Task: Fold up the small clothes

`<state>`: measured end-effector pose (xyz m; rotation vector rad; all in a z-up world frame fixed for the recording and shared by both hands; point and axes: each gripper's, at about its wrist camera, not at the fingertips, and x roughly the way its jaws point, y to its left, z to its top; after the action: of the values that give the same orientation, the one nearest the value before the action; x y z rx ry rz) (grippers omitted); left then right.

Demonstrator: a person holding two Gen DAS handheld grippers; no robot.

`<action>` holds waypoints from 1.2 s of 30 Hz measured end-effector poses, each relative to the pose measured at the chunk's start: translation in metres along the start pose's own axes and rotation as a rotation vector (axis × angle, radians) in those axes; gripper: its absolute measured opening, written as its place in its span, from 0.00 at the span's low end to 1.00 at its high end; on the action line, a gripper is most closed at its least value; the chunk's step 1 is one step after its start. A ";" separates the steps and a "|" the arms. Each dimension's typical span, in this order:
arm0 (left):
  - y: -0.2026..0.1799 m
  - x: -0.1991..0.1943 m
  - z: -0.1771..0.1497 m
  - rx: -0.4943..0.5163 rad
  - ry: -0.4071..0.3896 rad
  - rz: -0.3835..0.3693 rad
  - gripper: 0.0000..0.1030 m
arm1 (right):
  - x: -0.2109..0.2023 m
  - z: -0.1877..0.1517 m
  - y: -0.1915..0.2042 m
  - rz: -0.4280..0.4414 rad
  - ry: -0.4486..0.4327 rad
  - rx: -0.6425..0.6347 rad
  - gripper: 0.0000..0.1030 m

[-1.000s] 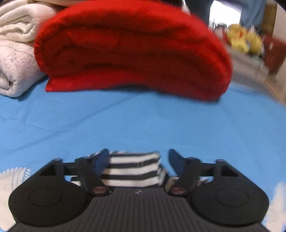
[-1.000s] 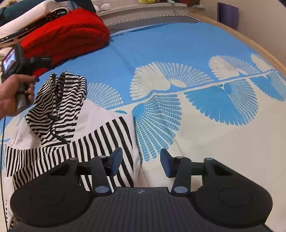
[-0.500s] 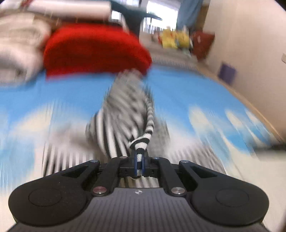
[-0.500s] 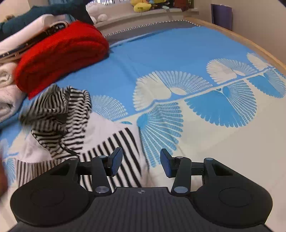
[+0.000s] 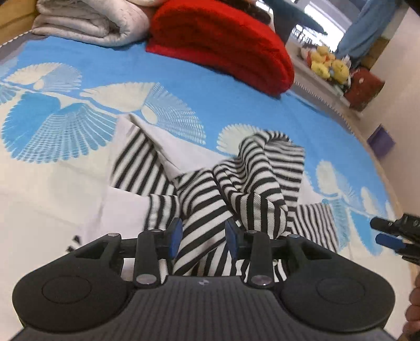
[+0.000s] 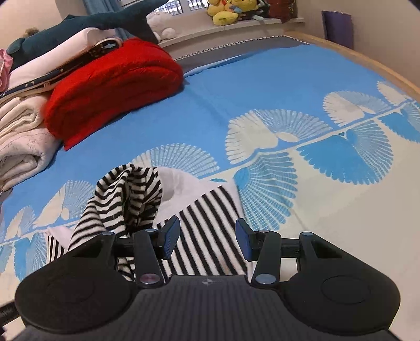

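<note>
A black-and-white striped garment (image 5: 236,183) with white panels lies crumpled on the blue and cream bedspread (image 5: 105,68). My left gripper (image 5: 202,237) is open just above a striped fold that runs between its fingers. My right gripper (image 6: 207,240) is open over a flat striped panel (image 6: 210,236) of the same garment, with a bunched striped sleeve (image 6: 126,199) to its left. The right gripper's fingertips (image 5: 388,236) also show at the right edge of the left wrist view.
A folded red blanket (image 6: 113,84) and rolled cream blankets (image 6: 21,136) are stacked at the head of the bed. Plush toys (image 6: 228,10) sit on a ledge behind. The bed's wooden edge (image 6: 367,60) runs along the right.
The left gripper, shut on a striped fold half a second ago, has pulled it toward me and opened, dropping the fold onto the garment. The right gripper has stayed open, moving slightly over the garment.
</note>
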<state>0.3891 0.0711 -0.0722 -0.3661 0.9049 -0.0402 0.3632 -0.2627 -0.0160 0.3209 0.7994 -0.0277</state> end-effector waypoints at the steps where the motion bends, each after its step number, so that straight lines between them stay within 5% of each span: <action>1: -0.001 0.008 0.001 -0.013 0.014 0.000 0.38 | 0.004 0.000 0.002 0.014 0.012 0.008 0.47; 3: 0.003 0.018 -0.004 -0.020 0.046 0.002 0.46 | 0.013 0.000 0.008 0.049 0.036 0.033 0.47; 8: 0.012 0.045 -0.019 -0.002 0.174 0.087 0.43 | 0.032 -0.001 0.030 0.158 0.081 0.047 0.47; 9: 0.014 0.048 -0.022 0.001 0.197 0.077 0.25 | 0.036 -0.003 0.036 0.179 0.090 0.039 0.47; 11: 0.018 0.049 -0.022 0.016 0.196 0.068 0.06 | 0.042 -0.006 0.047 0.202 0.098 0.011 0.47; 18: 0.021 0.039 -0.013 -0.004 0.164 0.072 0.05 | 0.062 -0.013 0.077 0.315 0.102 -0.071 0.49; 24: 0.025 0.039 -0.009 -0.043 0.184 0.058 0.05 | 0.081 -0.029 0.107 0.398 0.146 -0.122 0.67; 28: 0.030 0.040 -0.007 -0.059 0.190 0.052 0.05 | 0.088 -0.045 0.121 0.418 0.185 -0.197 0.66; 29: 0.032 0.040 -0.006 -0.066 0.192 0.050 0.05 | 0.089 -0.049 0.125 0.406 0.191 -0.231 0.61; 31: 0.035 0.039 -0.004 -0.079 0.190 0.046 0.05 | 0.087 -0.052 0.129 0.381 0.176 -0.276 0.09; 36: 0.040 0.035 0.002 -0.104 0.161 0.031 0.05 | 0.058 -0.033 0.106 0.428 0.050 -0.159 0.05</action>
<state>0.4070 0.1025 -0.1108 -0.4503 1.0739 0.0057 0.3962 -0.1468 -0.0493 0.3369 0.7644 0.4442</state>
